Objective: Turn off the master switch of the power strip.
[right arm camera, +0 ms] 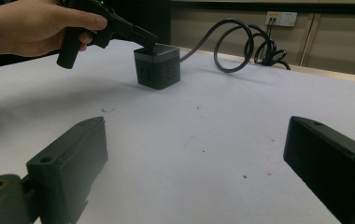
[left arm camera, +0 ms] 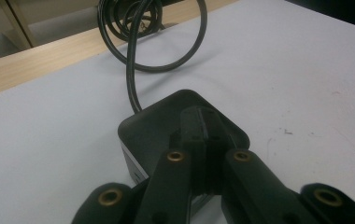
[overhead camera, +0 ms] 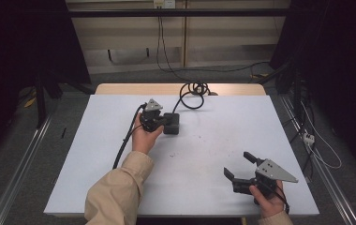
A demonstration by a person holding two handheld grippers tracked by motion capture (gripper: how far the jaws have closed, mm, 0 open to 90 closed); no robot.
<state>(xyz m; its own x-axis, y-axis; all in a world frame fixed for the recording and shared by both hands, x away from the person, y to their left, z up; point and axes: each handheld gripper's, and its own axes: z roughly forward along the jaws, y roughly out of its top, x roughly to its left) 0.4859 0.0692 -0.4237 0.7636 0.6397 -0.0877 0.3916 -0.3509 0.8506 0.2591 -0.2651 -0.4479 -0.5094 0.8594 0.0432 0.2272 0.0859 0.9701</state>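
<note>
- Two tools are in play, and your left tool (overhead camera: 166,123) is the one at the work: its tip rests on top of the black cube-shaped power block (overhead camera: 172,123), which sits just left of the counter's middle, toward the far edge.
- In the left gripper view the left tool (left arm camera: 202,135) has its jaws pressed together with no gap and nothing between them. The closed tip lies on the power block's (left arm camera: 152,123) top face rather than around it.
- From that tip the block lies dead ahead at twelve o'clock and directly beneath, touching. Any press goes straight down; any grasp would first call for opening the jaws wide enough to span the block's sides.
- The block's cable (overhead camera: 189,96) leaves its far face and runs toward twelve o'clock, curling into loops near the wooden far edge of the counter (overhead camera: 213,154).
- The block looks about as wide as it is deep, so it has no real long axis; the cable alone sets a direction, away from you.
- Your right tool (overhead camera: 240,165) stands wide open and empty near the near right corner, well apart from the block.
- From the right tool (right arm camera: 194,154) the block (right arm camera: 157,67) lies at about eleven o'clock across bare counter, so your left hand (overhead camera: 144,137) is much the nearer.
</note>
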